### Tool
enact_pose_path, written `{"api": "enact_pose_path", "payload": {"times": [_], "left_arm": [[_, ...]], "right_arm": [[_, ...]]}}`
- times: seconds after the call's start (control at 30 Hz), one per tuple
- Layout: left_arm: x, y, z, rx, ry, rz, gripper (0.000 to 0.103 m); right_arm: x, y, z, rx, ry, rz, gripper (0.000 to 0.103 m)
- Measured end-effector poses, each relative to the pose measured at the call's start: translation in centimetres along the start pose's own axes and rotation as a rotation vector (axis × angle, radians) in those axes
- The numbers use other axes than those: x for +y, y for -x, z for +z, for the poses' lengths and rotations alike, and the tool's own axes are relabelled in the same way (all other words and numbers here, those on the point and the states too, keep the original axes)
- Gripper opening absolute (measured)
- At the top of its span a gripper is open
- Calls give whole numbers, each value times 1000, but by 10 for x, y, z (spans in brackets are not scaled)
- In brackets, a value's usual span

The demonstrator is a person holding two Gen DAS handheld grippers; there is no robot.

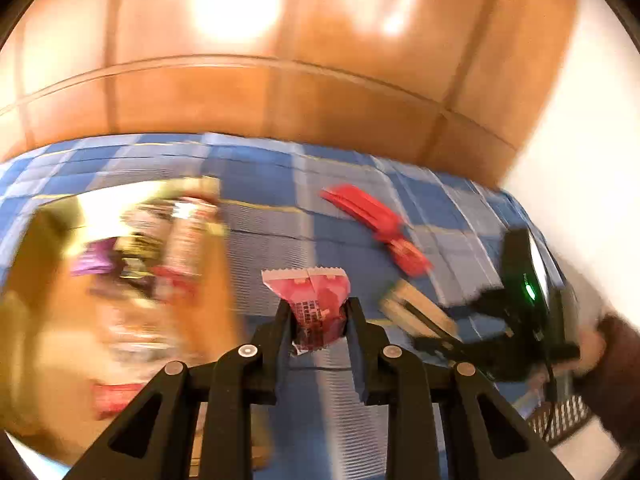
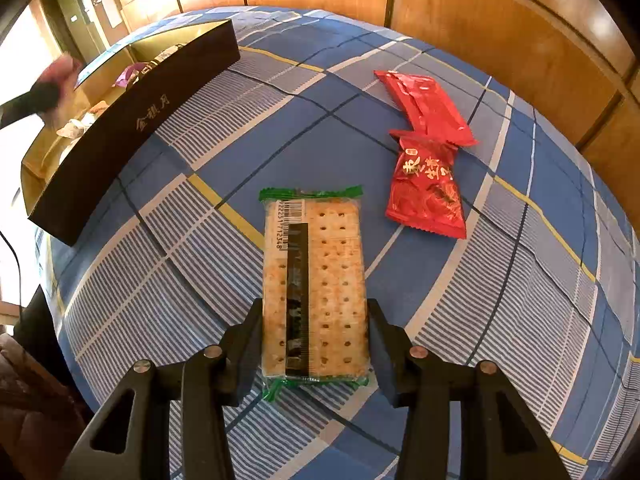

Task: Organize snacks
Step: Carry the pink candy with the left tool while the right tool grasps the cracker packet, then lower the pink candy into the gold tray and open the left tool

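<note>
Two claws busy — my left claw (image 1: 318, 320) pinches a pink snack packet (image 1: 316, 304); my right claw (image 2: 316, 332) straddles the cracker pack (image 2: 332, 280), red packets (image 2: 428, 152) at 1 o'clock.

Left gripper (image 1: 318, 316): jaws drawn in, clamped on a pink snack packet (image 1: 314, 304) held upright between the fingertips, raised above the bed. Right gripper (image 2: 316, 320): jaws spread, one finger along each long side of a cracker pack (image 2: 320, 276), close beside its edges; contact cannot be confirmed. In the left wrist view the right gripper appears at far right, gripped by the person's hand (image 1: 592, 348).
</note>
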State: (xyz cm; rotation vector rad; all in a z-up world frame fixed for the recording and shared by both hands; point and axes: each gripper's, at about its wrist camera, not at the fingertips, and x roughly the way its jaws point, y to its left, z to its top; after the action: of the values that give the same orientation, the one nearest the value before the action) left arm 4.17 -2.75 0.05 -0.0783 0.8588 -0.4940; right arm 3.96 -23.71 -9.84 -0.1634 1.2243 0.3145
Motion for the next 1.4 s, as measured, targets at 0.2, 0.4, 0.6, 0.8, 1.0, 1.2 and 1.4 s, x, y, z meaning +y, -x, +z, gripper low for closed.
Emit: {"api": "enact_pose_path", "payload": {"times": [0.2, 0.4, 0.6, 0.8, 1.0, 1.2, 1.4], "left_arm": [[90, 20, 5, 11, 184, 176, 25], [161, 8, -4, 95, 329, 260, 25], [181, -22, -7, 143, 347, 258, 26], [183, -31, 0, 126, 334, 278, 36], [178, -16, -7, 88, 337, 311, 43], [157, 9, -22, 53, 305, 413, 43], [139, 28, -30, 9, 285, 434, 44]], "right_arm": [[6, 6, -16, -22, -24, -11, 48], [5, 3, -20, -27, -40, -10, 48], [5, 7, -18, -26, -55, -18, 48], [4, 7, -18, -32, -72, -20, 48], [4, 8, -19, -45, -88, -25, 48], [6, 10, -21, -59, -105, -41, 48], [4, 11, -21, -72, -135, -38, 50]]}}
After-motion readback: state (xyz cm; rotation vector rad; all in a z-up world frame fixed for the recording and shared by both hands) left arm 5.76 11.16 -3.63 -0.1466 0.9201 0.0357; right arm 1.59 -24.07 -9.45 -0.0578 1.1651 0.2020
